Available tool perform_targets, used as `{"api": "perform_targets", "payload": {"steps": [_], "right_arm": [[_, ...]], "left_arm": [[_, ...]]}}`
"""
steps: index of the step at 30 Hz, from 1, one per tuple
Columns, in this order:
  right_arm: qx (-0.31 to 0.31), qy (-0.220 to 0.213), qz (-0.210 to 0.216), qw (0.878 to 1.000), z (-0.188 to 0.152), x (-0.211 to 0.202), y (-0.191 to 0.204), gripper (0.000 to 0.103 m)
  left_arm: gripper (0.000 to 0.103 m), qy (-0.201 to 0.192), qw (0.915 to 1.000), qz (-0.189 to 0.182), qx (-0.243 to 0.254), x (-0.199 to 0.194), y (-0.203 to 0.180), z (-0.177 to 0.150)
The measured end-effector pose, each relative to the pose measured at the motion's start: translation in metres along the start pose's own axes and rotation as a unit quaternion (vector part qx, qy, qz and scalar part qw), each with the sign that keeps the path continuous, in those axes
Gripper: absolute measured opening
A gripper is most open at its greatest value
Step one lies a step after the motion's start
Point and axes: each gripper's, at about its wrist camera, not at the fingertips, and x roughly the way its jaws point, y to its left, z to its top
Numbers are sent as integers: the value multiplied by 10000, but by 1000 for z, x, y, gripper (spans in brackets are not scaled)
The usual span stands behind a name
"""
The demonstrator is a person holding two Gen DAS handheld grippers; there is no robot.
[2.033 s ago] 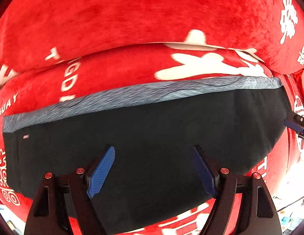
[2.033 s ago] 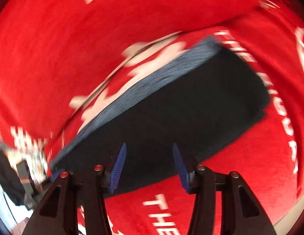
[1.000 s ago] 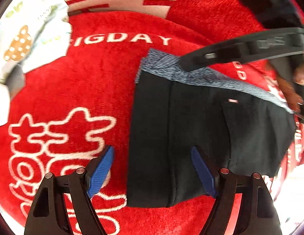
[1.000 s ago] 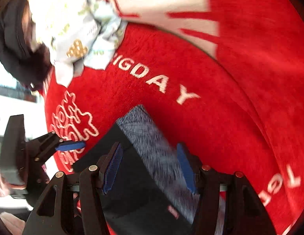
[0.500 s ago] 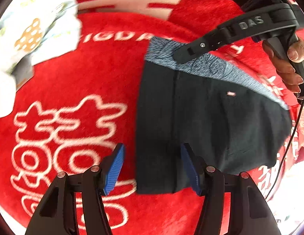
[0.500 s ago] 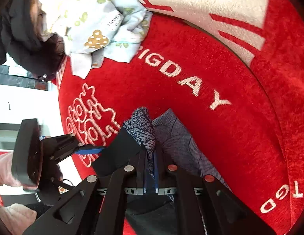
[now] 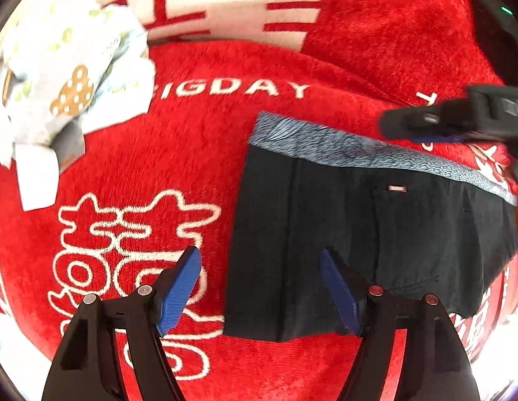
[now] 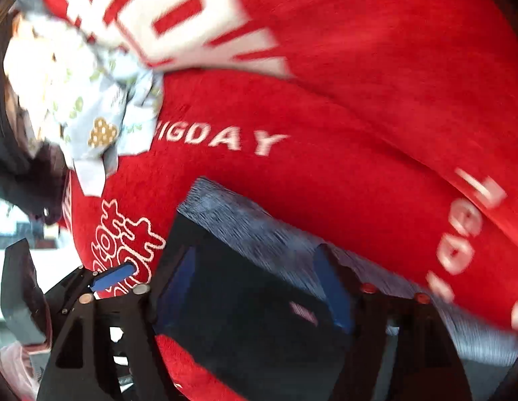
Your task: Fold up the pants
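Observation:
The folded black pants [image 7: 359, 230] with a grey-blue waistband [image 7: 342, 148] lie flat on the red plush cover [image 7: 199, 153]. My left gripper [image 7: 260, 287] is open and empty, straddling the pants' near left edge. My right gripper [image 8: 255, 284] is open and empty just above the pants [image 8: 245, 304], near the waistband [image 8: 259, 230]. It also shows in the left wrist view [image 7: 459, 120], at the far right above the waistband. The left gripper shows in the right wrist view [image 8: 113, 275] at the lower left.
A crumpled pale patterned cloth [image 7: 65, 77] lies at the back left on the cover, also seen in the right wrist view [image 8: 88, 110]. A red-and-white cushion [image 7: 232, 3] stands behind. A dark garment [image 8: 21, 167] lies at the far left.
My right gripper has let go of the waistband, opened and pulled back to the right. The waistband corner now lies flat. My left gripper has opened wider.

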Motion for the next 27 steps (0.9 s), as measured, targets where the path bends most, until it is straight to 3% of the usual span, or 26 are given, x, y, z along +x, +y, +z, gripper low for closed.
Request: {"api": "perform_targets", "payload": {"steps": [9, 16, 27], "right_arm": [[1435, -907, -510, 9842, -65, -68, -62, 80], [1799, -1018, -828, 9749, -130, -109, -114, 82], [2508, -1113, -917, 9572, -236, -160, -209, 82]], "left_arm": [[75, 73, 9991, 233, 359, -5, -63, -2], [75, 373, 9952, 369, 820, 3, -132, -7], [75, 442, 9909, 531, 1155, 5, -250, -22]]}}
